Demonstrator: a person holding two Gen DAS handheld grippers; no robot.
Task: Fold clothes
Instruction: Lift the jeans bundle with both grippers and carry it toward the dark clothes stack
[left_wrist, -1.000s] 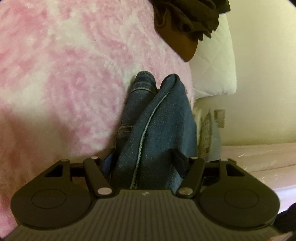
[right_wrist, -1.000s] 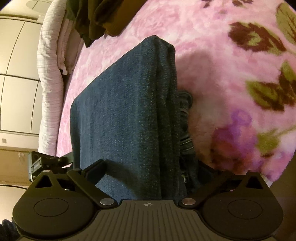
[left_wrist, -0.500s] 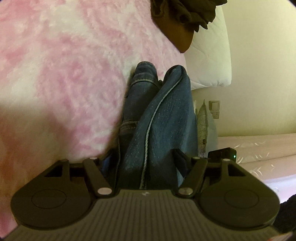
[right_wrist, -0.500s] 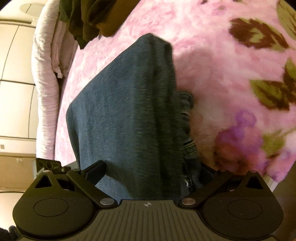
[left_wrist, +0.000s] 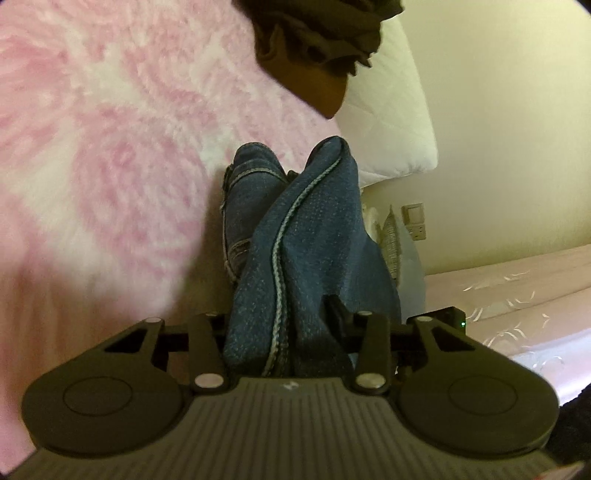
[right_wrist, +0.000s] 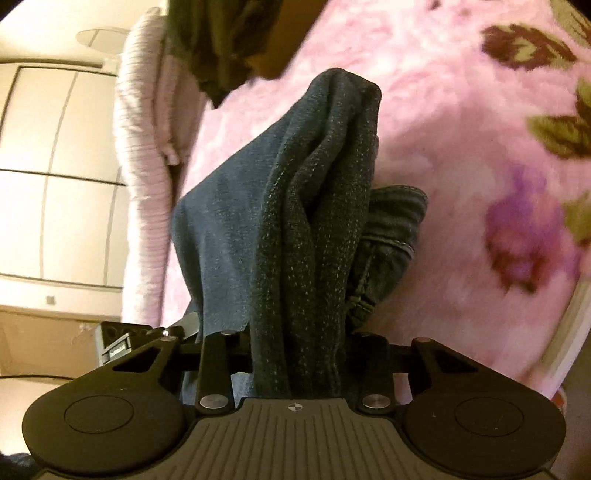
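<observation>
Bunching blue denim jeans (right_wrist: 295, 236); fluffy pink blanket (left_wrist: 110, 147)

Each gripper fills the lower part of its view as a matte black body. The left gripper (left_wrist: 284, 332) has a ribbed grey central plate bearing a small white logo, flanked by 2 rounded black lobes, each with a shallow circular recess. 2 black link bars angle upward from 2 silver rivets, with smaller silver pins at their far ends. The right gripper (right_wrist: 299, 354) has the same build, its plate marked with a small crosshair.
</observation>
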